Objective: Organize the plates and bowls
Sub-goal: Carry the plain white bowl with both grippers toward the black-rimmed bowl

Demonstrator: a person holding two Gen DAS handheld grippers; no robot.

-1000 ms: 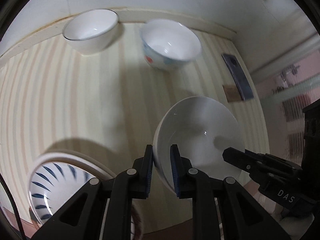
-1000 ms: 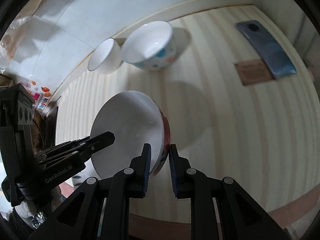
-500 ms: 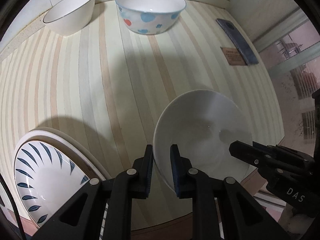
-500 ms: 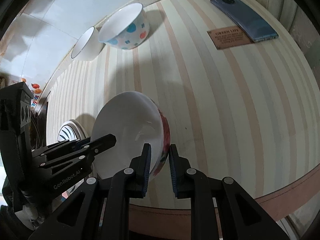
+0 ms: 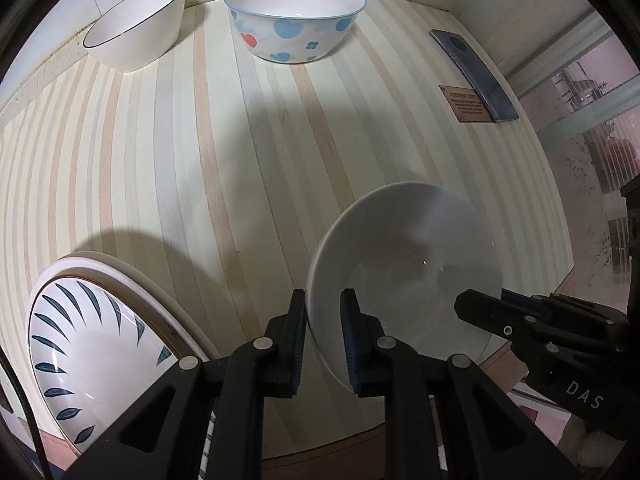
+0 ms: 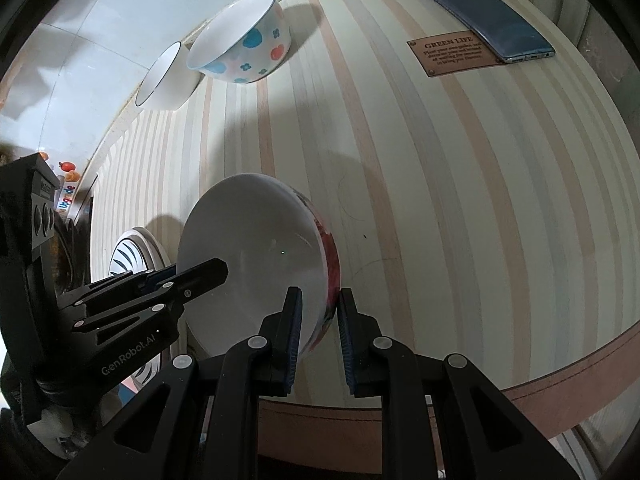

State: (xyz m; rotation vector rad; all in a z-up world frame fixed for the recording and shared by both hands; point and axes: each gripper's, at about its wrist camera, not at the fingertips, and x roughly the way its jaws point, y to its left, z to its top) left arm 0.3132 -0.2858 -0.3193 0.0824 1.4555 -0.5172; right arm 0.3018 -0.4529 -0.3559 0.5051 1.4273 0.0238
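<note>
Both grippers hold one white bowl with a red-patterned outside (image 5: 404,264) (image 6: 256,256) by opposite rims, above the striped table near its front edge. My left gripper (image 5: 323,320) is shut on its left rim; my right gripper (image 6: 319,320) is shut on its right rim. A blue-and-red spotted bowl (image 5: 294,20) (image 6: 240,48) and a plain white bowl with a dark rim (image 5: 134,26) (image 6: 166,78) stand at the table's back edge. A white plate with blue leaf strokes (image 5: 84,348) (image 6: 128,252) lies at the front left on another plate.
A blue phone (image 5: 472,74) (image 6: 486,18) and a small brown plaque (image 5: 466,102) (image 6: 452,54) lie at the back right of the table (image 5: 240,168). A wall runs behind the bowls. The table's front edge (image 6: 560,368) curves close below the grippers.
Both grippers have drawn back toward the front edge with the held bowl, so the two bowls at the back look farther away. The leaf plate shows more fully at left.
</note>
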